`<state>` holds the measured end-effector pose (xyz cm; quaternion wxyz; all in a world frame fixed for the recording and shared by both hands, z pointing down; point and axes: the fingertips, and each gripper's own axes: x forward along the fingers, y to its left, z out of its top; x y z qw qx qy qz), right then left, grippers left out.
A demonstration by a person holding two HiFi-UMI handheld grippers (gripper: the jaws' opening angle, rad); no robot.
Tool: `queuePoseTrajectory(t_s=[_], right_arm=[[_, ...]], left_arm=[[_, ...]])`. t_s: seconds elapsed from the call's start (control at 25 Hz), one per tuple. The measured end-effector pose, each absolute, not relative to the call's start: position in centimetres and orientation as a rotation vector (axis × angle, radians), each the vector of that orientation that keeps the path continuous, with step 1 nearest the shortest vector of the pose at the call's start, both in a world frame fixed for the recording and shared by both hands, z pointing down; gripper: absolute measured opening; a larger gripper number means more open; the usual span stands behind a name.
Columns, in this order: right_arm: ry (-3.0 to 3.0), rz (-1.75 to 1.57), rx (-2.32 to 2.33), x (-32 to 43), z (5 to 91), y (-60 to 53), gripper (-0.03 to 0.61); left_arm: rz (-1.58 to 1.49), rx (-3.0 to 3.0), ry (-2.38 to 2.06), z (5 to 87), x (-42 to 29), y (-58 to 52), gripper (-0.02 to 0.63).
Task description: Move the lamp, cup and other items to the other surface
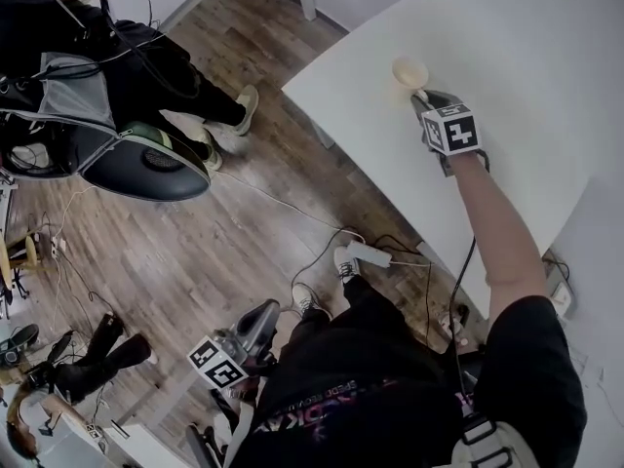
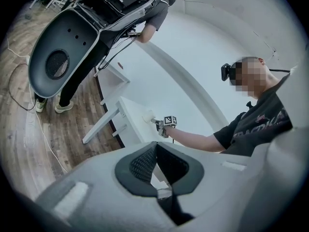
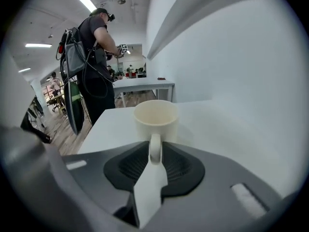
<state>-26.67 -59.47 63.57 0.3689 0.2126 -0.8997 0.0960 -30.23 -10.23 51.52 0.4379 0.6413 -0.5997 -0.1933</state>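
Black short-sleeved T-shirt (image 1: 526, 359) worn, pink lettering (image 1: 336, 405) printed across chest. Black trousers (image 1: 361, 325), pale sneakers (image 1: 347, 261). Black headset (image 2: 229, 72) strapped on. Black cable (image 1: 467, 271) run along right arm. Right gripper (image 1: 421, 96) and left gripper (image 1: 265, 312) moulded grey, black-and-white marker cube (image 1: 450, 129) fitted on each.

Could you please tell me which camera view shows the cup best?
The right gripper view: the cup sits close up, handle in the right tool. The head view shows it small; the left gripper view, tiny.

Smooth ceramic cup (image 3: 154, 120) — matt table (image 3: 231, 129), wooden floor (image 1: 195, 252).
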Motion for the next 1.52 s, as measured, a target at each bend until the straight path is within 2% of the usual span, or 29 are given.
queuePoseTrajectory(t_s=[0.2,0.96,1.52], right_arm=[[-2.291,0.207,0.538,-26.9,64.1,-59.7,0.058],[-2.456,0.214,0.76,-25.7,60.6,-57.2,0.051],[-2.669,0.257,0.843,-22.3,52.6,-50.9,0.051]], left_arm=[[-0.505,1.572,-1.522,51.3,-30.6,-8.9,-0.005],[-0.535,1.596,-1.519,51.5,-31.5,-7.2,-0.005],[-0.527,1.676,-1.452,50.6,-31.6,-6.8,-0.005]])
